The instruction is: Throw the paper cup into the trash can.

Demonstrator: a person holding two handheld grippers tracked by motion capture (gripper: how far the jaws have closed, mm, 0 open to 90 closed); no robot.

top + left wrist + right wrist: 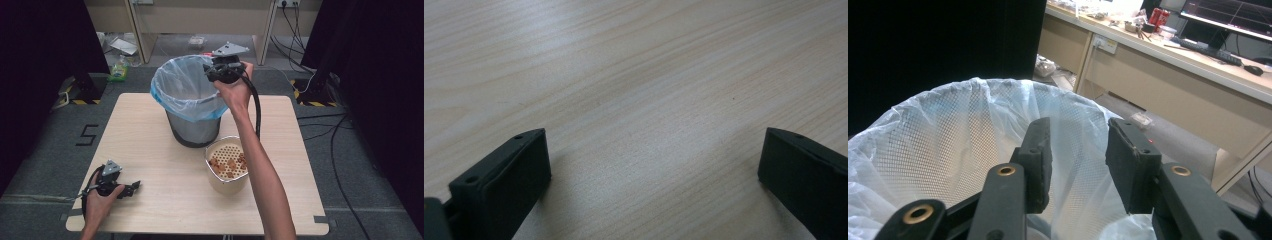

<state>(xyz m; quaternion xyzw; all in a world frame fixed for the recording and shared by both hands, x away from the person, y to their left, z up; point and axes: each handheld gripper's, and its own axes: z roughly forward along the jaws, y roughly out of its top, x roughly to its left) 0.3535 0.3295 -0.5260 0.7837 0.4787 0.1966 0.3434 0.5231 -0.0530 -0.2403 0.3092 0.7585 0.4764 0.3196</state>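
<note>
A mesh waste bin [192, 102] lined with a pale blue bag [938, 145] stands at the back middle of the wooden table [160, 200]. My right gripper [212, 70] is held over the bin's right rim, and in the right gripper view [1078, 160] its jaws stand apart above the bag with nothing between them. A cream perforated basket [227, 170] holding brown food scraps sits in front of the bin, beside my right forearm. My left gripper [134, 187] rests low at the table's front left. In the left gripper view [654, 165] its jaws are wide apart over bare wood.
Black curtains close off both sides. Behind the table the floor holds a green bottle [119, 70], papers and cables [320, 125]. A desk with a keyboard and cans [1158, 17] stands farther back.
</note>
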